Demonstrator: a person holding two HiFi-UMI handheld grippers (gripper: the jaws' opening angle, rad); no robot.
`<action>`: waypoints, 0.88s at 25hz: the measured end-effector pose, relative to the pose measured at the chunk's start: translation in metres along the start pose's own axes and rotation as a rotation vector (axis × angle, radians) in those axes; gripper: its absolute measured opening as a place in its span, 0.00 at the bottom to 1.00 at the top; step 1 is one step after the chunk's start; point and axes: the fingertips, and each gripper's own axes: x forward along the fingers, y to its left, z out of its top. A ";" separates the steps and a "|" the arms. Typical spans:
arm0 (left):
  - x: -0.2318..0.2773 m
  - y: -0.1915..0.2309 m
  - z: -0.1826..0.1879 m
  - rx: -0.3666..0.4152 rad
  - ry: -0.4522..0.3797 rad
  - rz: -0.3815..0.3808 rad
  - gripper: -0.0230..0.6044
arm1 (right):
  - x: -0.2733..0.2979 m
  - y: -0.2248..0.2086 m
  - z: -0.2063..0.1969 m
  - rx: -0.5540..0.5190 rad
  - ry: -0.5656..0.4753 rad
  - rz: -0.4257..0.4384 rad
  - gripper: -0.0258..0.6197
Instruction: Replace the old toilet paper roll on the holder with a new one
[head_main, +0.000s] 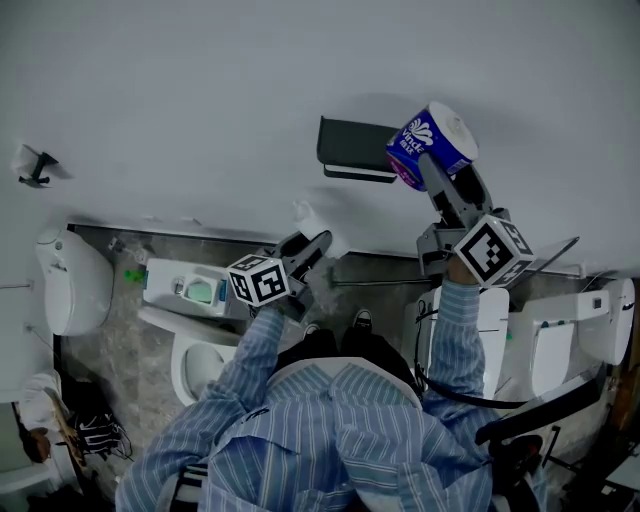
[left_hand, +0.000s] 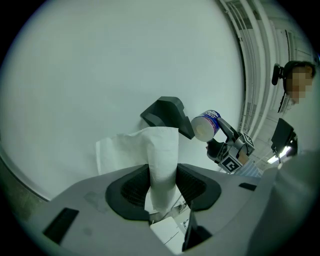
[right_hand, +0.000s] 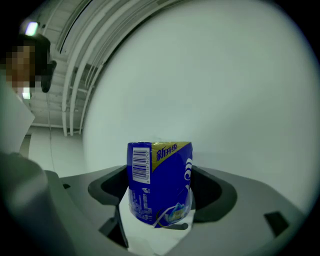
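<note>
A dark grey holder (head_main: 355, 150) hangs on the white wall, and no roll shows on it. My right gripper (head_main: 440, 172) is shut on a new roll in a blue printed wrapper (head_main: 432, 143), held up just right of the holder. The right gripper view shows the blue roll (right_hand: 160, 182) upright between the jaws of the right gripper (right_hand: 160, 197). Lower and to the left, my left gripper (head_main: 312, 245) is shut on a limp white wad of old toilet paper (head_main: 318, 222). In the left gripper view that paper (left_hand: 162, 160) sticks up between the jaws, below the holder (left_hand: 167, 114) and the new roll (left_hand: 205, 125).
Below the left arm is a white toilet (head_main: 190, 350), its cistern top holding a green item (head_main: 200, 292). A white fixture (head_main: 75, 280) hangs at the left, with a small wall hook (head_main: 35, 165) above it. More white units (head_main: 560, 340) stand at the right.
</note>
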 end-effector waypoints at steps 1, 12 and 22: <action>0.000 -0.001 -0.001 0.000 0.003 -0.002 0.29 | -0.007 -0.005 0.001 0.026 -0.017 -0.009 0.66; 0.010 -0.005 -0.016 0.025 0.064 -0.022 0.29 | -0.059 -0.069 -0.041 0.287 -0.074 -0.097 0.65; 0.008 -0.004 -0.018 0.032 0.074 0.008 0.29 | -0.049 -0.116 -0.100 0.533 -0.047 -0.143 0.65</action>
